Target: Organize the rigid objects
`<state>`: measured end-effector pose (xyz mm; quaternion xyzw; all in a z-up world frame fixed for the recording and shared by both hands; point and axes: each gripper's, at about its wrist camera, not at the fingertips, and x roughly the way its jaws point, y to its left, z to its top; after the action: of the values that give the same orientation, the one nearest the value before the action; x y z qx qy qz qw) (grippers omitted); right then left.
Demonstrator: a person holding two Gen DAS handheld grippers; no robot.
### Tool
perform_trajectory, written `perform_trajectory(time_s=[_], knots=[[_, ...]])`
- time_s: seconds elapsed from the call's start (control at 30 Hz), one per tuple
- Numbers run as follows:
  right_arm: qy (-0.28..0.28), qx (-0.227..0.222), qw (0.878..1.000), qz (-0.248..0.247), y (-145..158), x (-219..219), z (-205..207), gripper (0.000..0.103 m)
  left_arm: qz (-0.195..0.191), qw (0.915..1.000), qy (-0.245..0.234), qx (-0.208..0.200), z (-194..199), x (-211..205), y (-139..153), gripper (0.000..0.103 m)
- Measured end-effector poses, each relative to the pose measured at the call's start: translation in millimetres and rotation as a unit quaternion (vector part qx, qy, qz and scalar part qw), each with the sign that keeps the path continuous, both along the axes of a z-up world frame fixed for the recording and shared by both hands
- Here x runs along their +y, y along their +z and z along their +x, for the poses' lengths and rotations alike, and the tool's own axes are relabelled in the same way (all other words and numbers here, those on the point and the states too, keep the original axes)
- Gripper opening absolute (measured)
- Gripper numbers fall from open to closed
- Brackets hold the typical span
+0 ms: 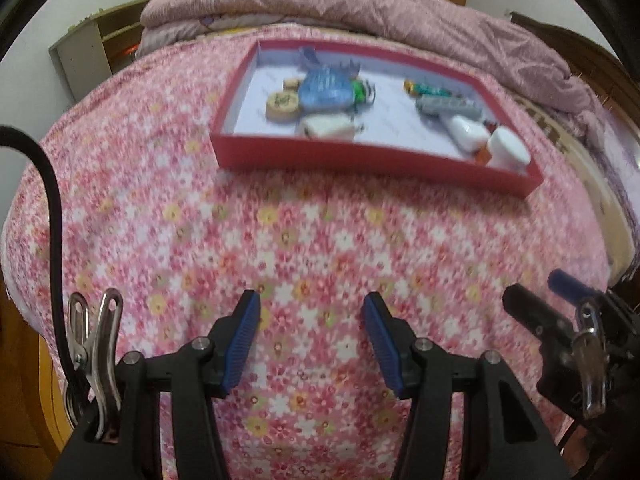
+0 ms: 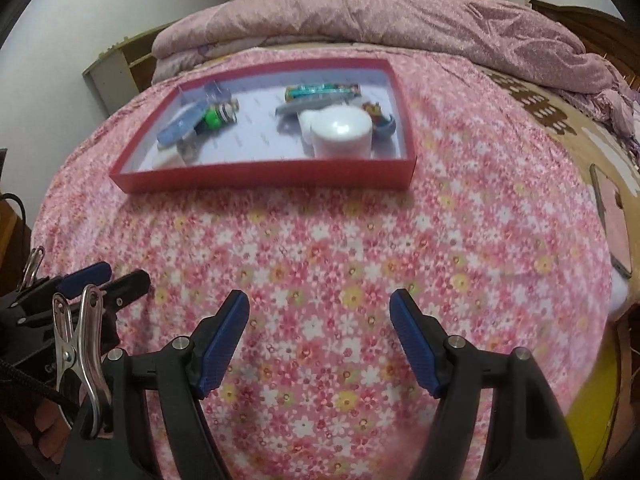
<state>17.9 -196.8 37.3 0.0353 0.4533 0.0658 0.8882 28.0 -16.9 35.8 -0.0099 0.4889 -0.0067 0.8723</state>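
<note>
A red tray (image 1: 360, 160) (image 2: 260, 176) lies on the flowered bedsheet and holds several small things: a blue ridged case (image 1: 326, 90), round wooden pieces (image 1: 282, 106), a white block (image 1: 326, 128), green batteries (image 1: 430, 89), a grey tool (image 1: 448, 106) and a white cap (image 1: 508, 148) (image 2: 340, 132). My left gripper (image 1: 311, 302) is open and empty, above the sheet well short of the tray. My right gripper (image 2: 319, 300) is open and empty, also short of the tray. Each gripper shows at the edge of the other's view (image 1: 560, 320) (image 2: 100, 280).
A pink quilt (image 1: 360, 4) is piled at the far side of the bed. A phone in a pink case (image 2: 612, 224) lies at the right edge. A wooden shelf (image 1: 92, 48) stands at the far left. Bare sheet (image 2: 320, 240) lies between grippers and tray.
</note>
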Motion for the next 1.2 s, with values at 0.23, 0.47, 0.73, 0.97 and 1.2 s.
perform_trajectory(time_s=[0.23, 0.47, 0.73, 0.97, 1.2], knots=[[-0.013, 0.002, 0.999, -0.036, -15.4, 4.9, 0.2, 0.075, 0.017, 0.9997, 0.012, -0.017, -5.7, -1.1, -4.9, 0.068], [-0.015, -0.002, 0.999, -0.043, -15.9, 8.8, -1.5, 0.078, 0.016, 0.9997, 0.004, -0.017, -9.9, -2.3, -6.5, 0.076], [-0.026, -0.004, 0.999, -0.042, -15.3, 6.2, 1.7, 0.079, 0.019, 0.9997, 0.001, -0.017, -9.0, -4.8, -6.7, 0.079], [-0.024, 0.002, 0.999, -0.044, -15.9, 10.0, 2.0, 0.084, 0.02, 0.9996, -0.001, -0.017, -8.5, -5.1, -7.4, 0.08], [-0.024, 0.002, 0.999, -0.045, -16.9, 12.2, 3.6, 0.088, 0.019, 0.9996, 0.0, -0.02, -7.8, -5.0, -7.6, 0.081]])
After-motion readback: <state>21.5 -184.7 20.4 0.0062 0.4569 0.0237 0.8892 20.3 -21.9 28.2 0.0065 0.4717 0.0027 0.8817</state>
